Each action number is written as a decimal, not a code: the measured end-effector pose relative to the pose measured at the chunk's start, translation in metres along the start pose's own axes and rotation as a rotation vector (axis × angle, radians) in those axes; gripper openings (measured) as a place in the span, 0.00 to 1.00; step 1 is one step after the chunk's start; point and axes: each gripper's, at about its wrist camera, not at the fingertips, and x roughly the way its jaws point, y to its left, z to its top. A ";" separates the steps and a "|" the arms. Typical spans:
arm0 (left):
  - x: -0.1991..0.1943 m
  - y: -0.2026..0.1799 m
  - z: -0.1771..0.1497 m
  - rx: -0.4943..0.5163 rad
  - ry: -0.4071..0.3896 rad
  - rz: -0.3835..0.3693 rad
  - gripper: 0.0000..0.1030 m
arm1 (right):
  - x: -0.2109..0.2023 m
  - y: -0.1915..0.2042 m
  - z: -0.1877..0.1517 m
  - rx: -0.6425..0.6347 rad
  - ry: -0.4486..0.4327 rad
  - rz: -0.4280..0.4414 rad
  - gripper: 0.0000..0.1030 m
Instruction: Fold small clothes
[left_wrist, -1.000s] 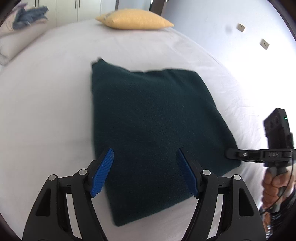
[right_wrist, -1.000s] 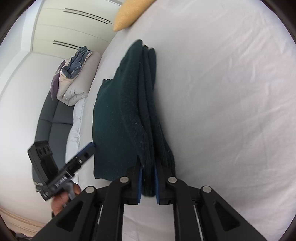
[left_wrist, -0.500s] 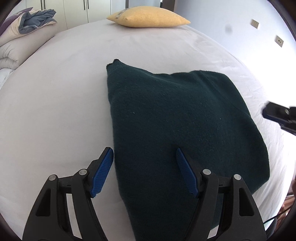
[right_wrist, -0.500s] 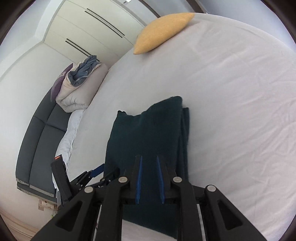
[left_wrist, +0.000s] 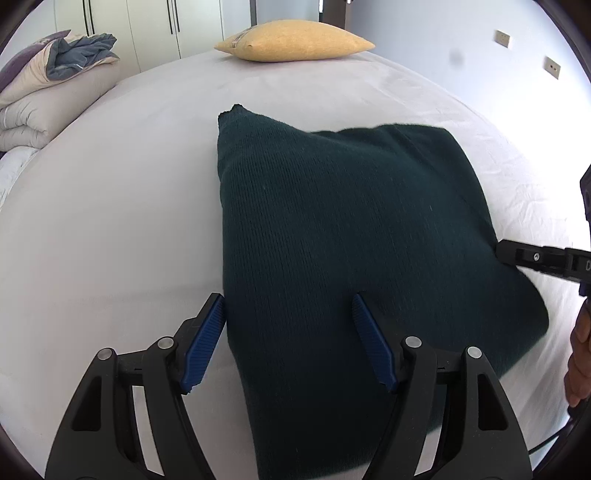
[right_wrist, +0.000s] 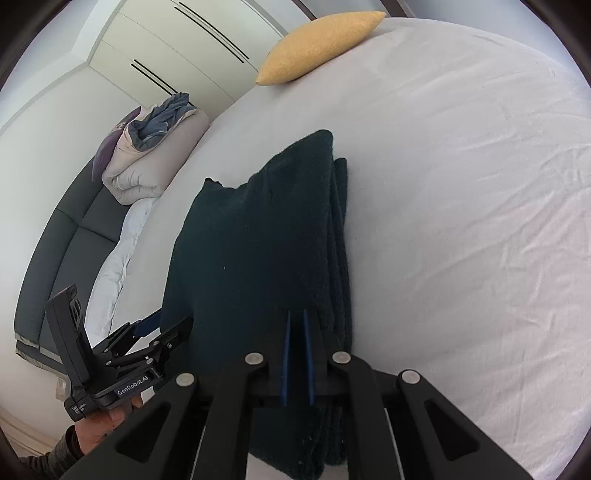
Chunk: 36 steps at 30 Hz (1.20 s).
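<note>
A dark green knit garment (left_wrist: 351, 236) lies folded in a thick rectangle on the white bed sheet (left_wrist: 110, 229). My left gripper (left_wrist: 288, 325) is open, low over the garment's near left edge, one blue finger (left_wrist: 203, 339) on the sheet side and the other over the cloth. My right gripper (right_wrist: 296, 314) is shut with nothing between its pads, resting over the garment (right_wrist: 258, 240) by its stacked right edge. The right gripper's arm shows at the garment's right side in the left wrist view (left_wrist: 535, 256). The left gripper also shows in the right wrist view (right_wrist: 147, 332).
A yellow pillow (left_wrist: 295, 40) lies at the far end of the bed. A folded duvet with blue-grey clothes (left_wrist: 48, 85) sits on a dark sofa (right_wrist: 62, 251) left of the bed. Wardrobe doors (right_wrist: 177, 40) stand behind.
My right gripper let go of the garment's layered edge, lifted back and closed above the cloth. The garment settled flat. My left gripper shifted left, to the garment's left edge.
</note>
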 end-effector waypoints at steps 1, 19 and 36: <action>0.001 -0.001 -0.006 0.005 0.009 0.002 0.68 | -0.002 -0.001 -0.004 -0.001 -0.004 -0.003 0.07; -0.019 0.063 0.055 -0.151 -0.076 -0.289 0.68 | -0.002 0.024 0.062 0.041 -0.043 0.265 0.49; 0.012 0.072 0.074 -0.176 -0.078 -0.377 0.76 | 0.012 -0.036 0.078 0.237 -0.031 0.235 0.66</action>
